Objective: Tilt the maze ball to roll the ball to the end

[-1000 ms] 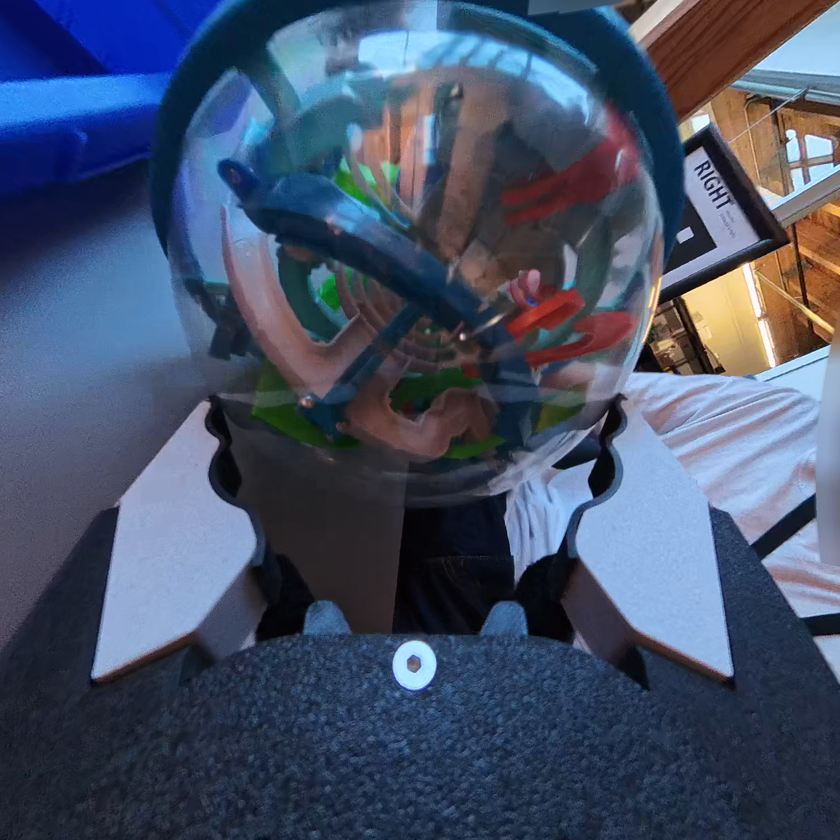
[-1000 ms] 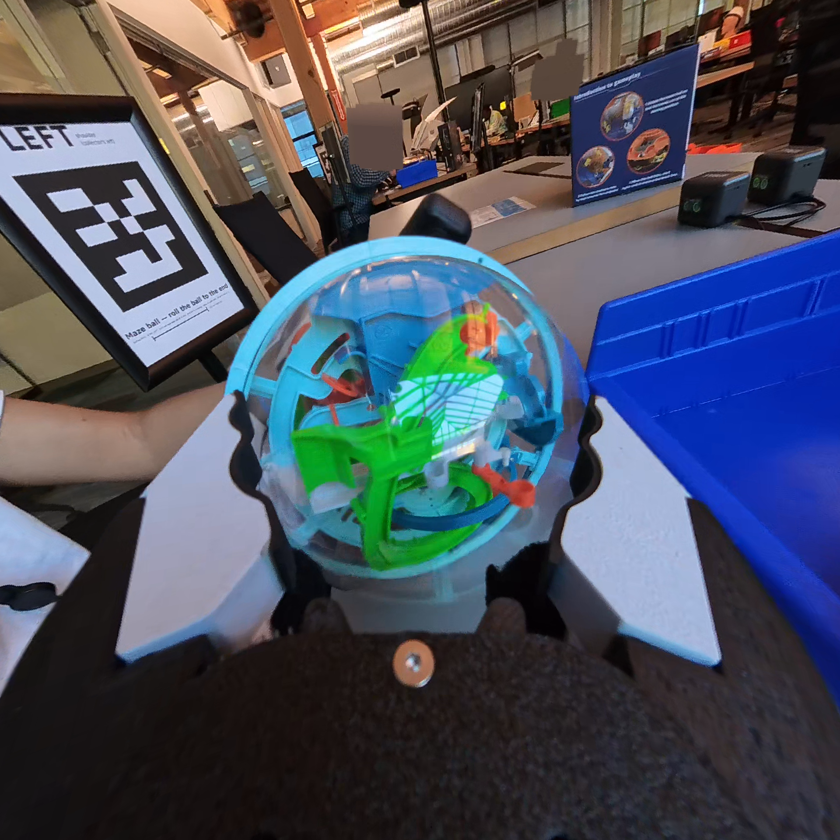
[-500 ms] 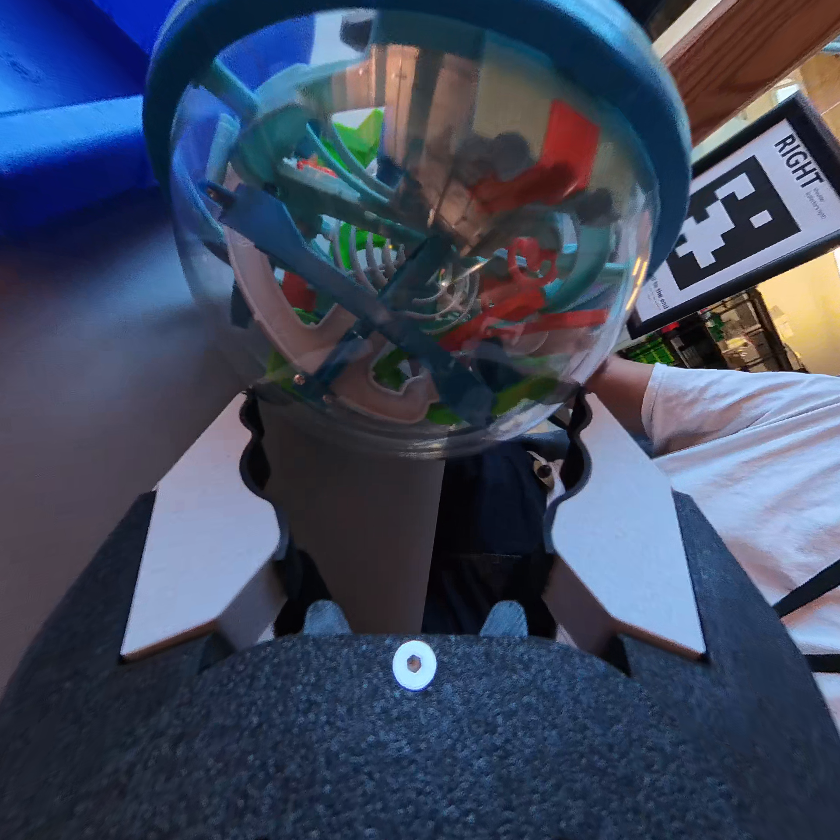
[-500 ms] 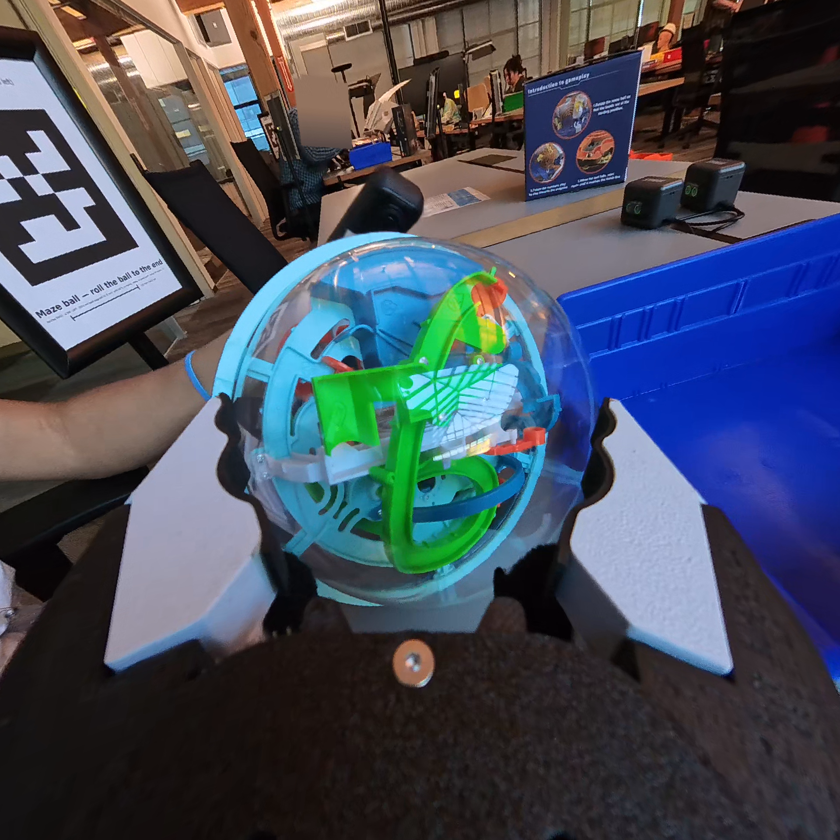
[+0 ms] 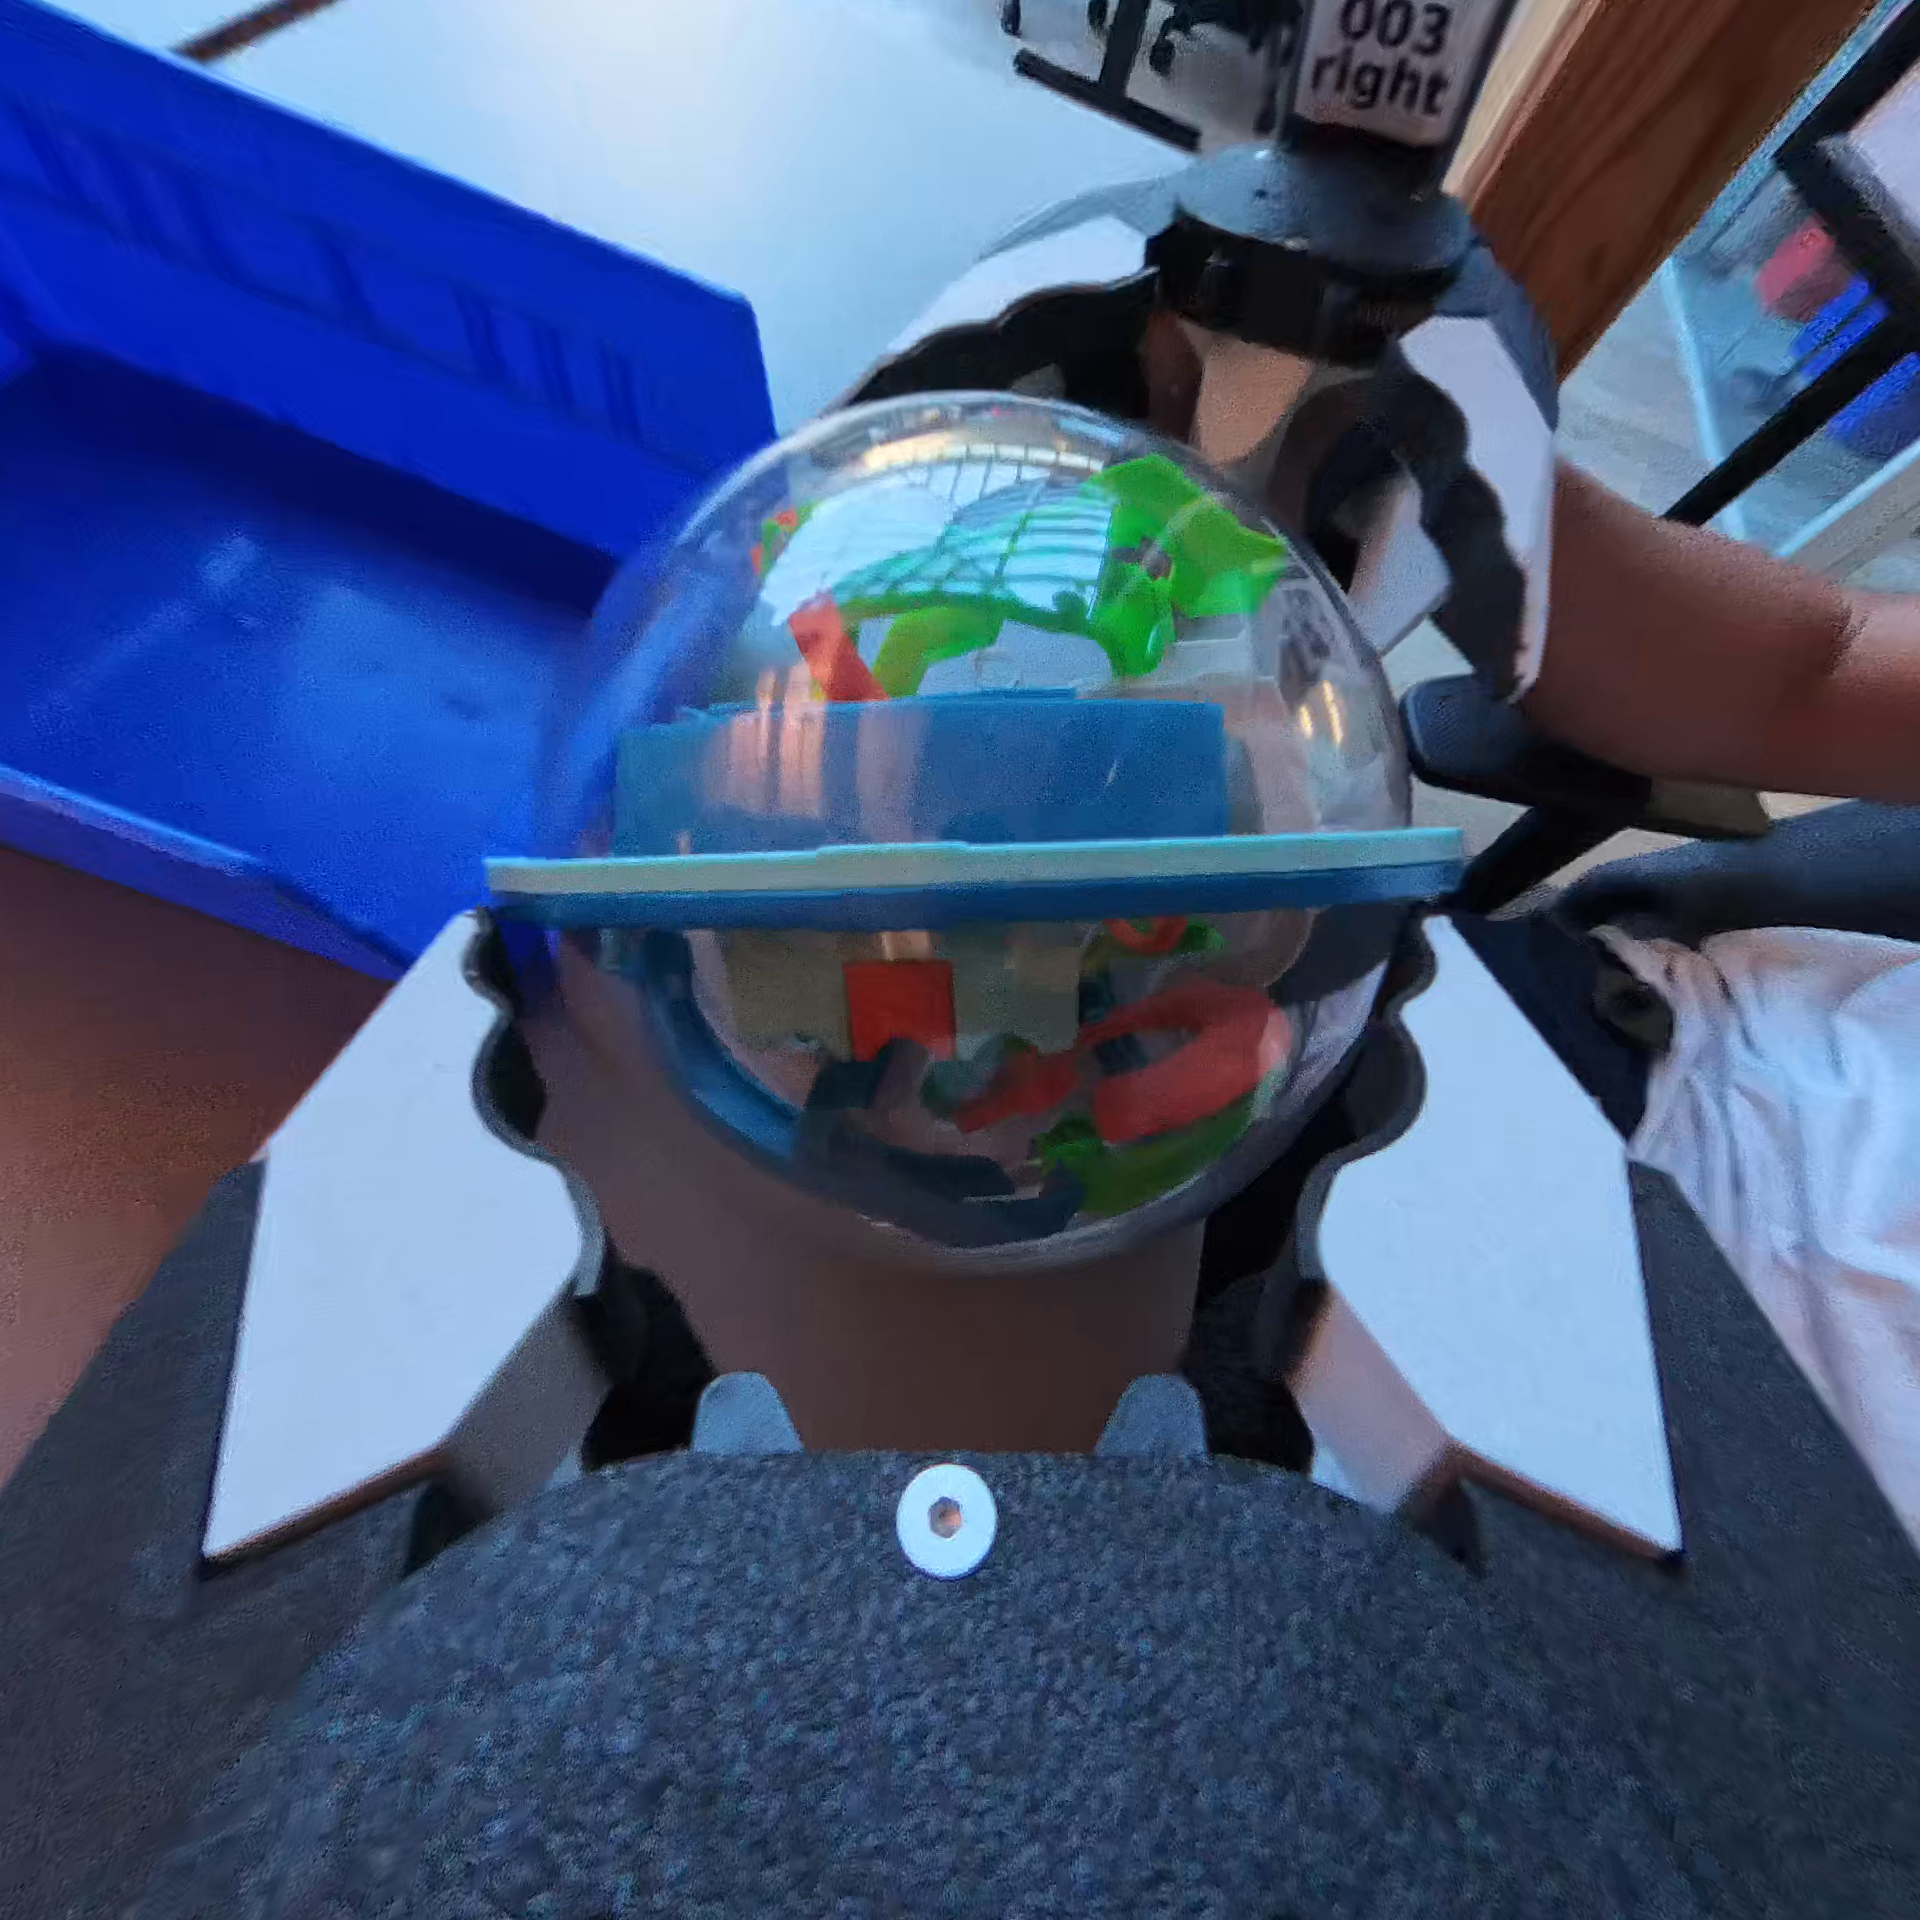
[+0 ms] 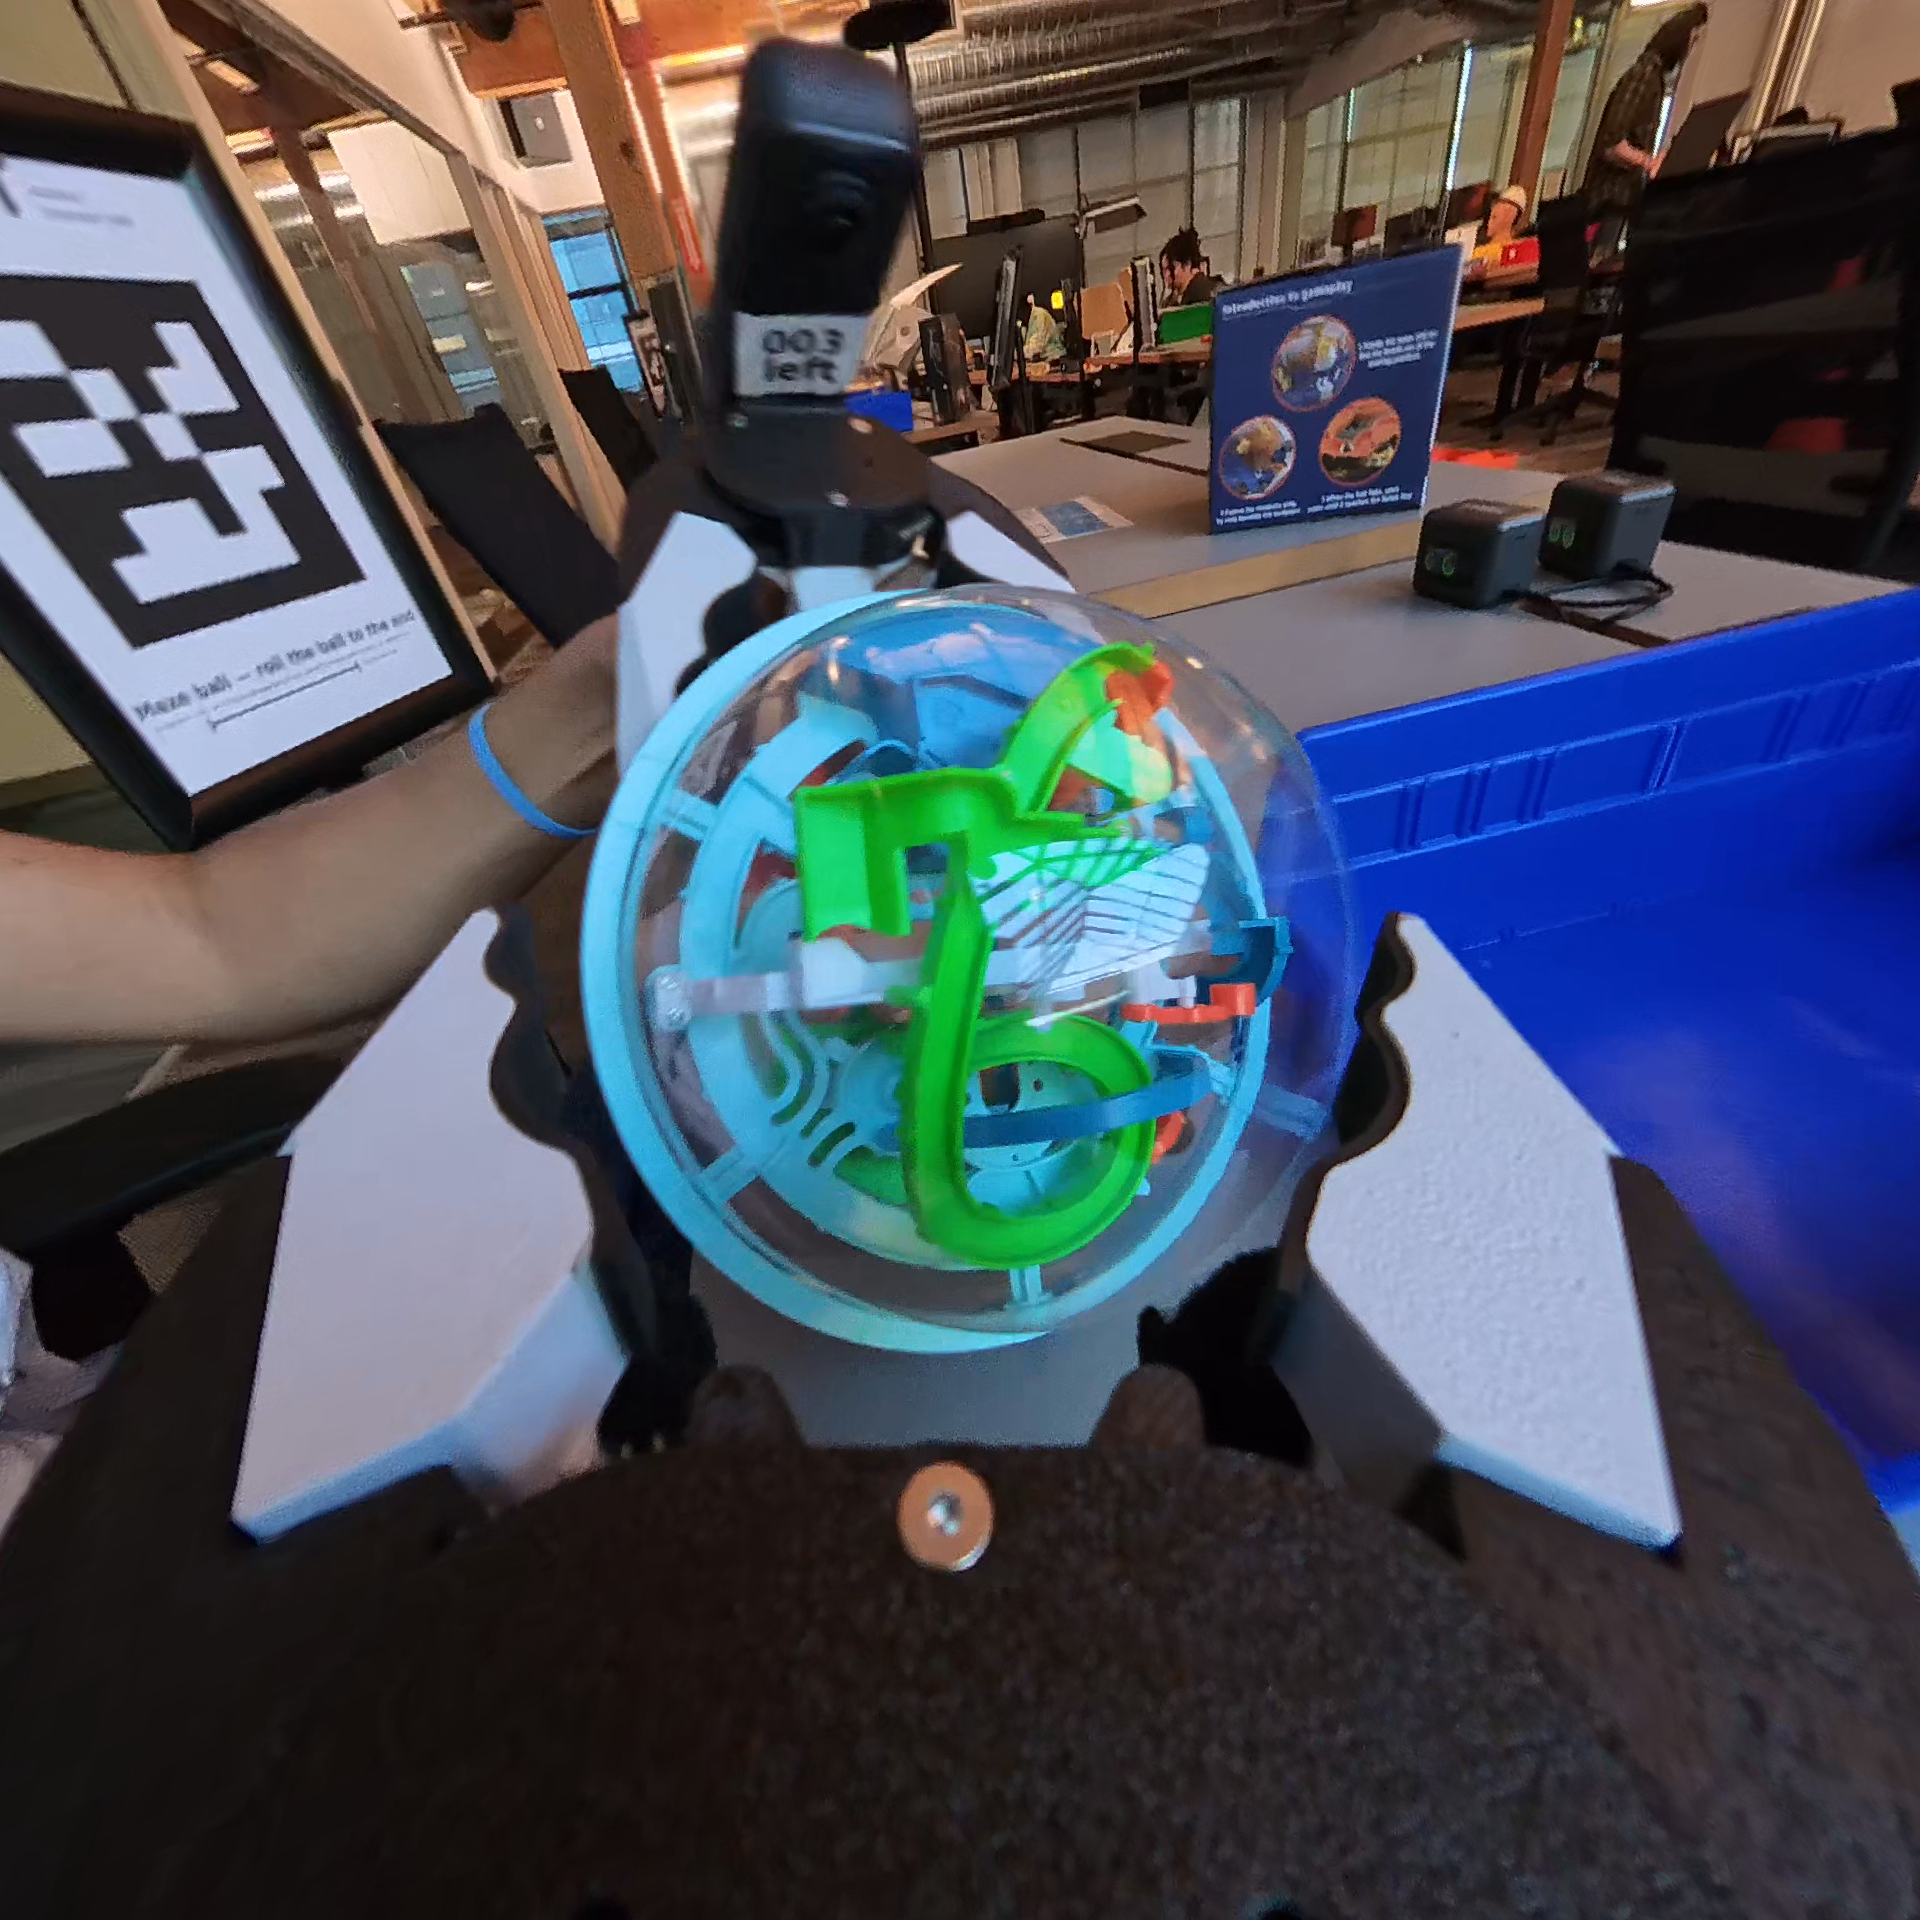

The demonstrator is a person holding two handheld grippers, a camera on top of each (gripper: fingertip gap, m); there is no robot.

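- My left gripper [image 5: 951, 997] clamps the maze ball [image 5: 977, 831] from both sides, its fingers [image 5: 416, 1164] pressed to the clear shell just under the blue equator ring; the ring lies level in the left wrist view.
- My right gripper [image 6: 961, 1060] grips the same maze ball [image 6: 956, 966] from the opposite side, fingers [image 6: 1455, 1164] spread to the sphere's width; green, orange and blue tracks show inside; the small ball I cannot pick out.
- The sphere is held aloft between the two tools, a blue bin [image 6: 1662, 935] just beside it.
- Beyond, a framed marker sign [image 6: 177, 468] stands near a person's forearm [image 6: 260, 925].
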